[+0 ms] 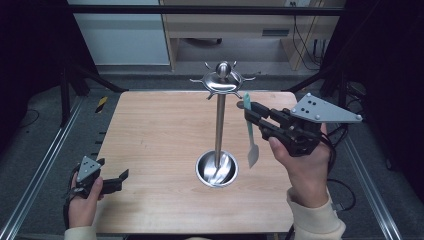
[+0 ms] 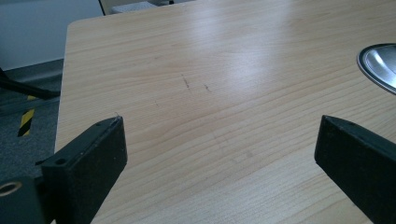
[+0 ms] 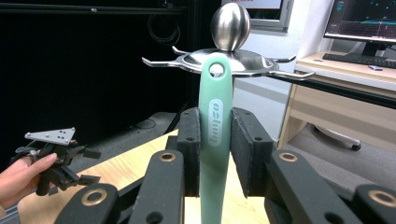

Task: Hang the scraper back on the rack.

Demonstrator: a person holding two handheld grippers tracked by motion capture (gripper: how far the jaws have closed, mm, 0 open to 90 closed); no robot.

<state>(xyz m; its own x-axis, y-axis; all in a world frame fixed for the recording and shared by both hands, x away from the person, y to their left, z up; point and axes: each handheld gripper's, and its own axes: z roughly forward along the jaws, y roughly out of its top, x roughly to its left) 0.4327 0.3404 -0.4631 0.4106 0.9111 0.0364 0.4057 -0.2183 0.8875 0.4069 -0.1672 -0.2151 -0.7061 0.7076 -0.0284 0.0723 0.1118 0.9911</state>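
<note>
A steel utensil stand (image 1: 219, 125) rises from a round base (image 1: 217, 169) at the table's middle, topped by a ball and a ring of hooks (image 1: 223, 80). My right gripper (image 1: 250, 114) is shut on the handle of a mint-green utensil (image 1: 249, 135), which hangs upright, blade down, just right of the stand's pole. In the right gripper view the handle (image 3: 215, 93) sits squeezed between the pads (image 3: 190, 154), and its hole lines up in front of the hook ring (image 3: 229, 56). My left gripper (image 1: 112, 169) rests open at the table's front left, nothing between its fingers (image 2: 88, 158).
The wooden table (image 2: 210, 70) is bare on its left half; the stand's base (image 2: 380, 65) shows at the right edge of the left gripper view. Beyond the table are a dark frame, a desk (image 3: 345, 93) with monitors, and floor rails on both sides.
</note>
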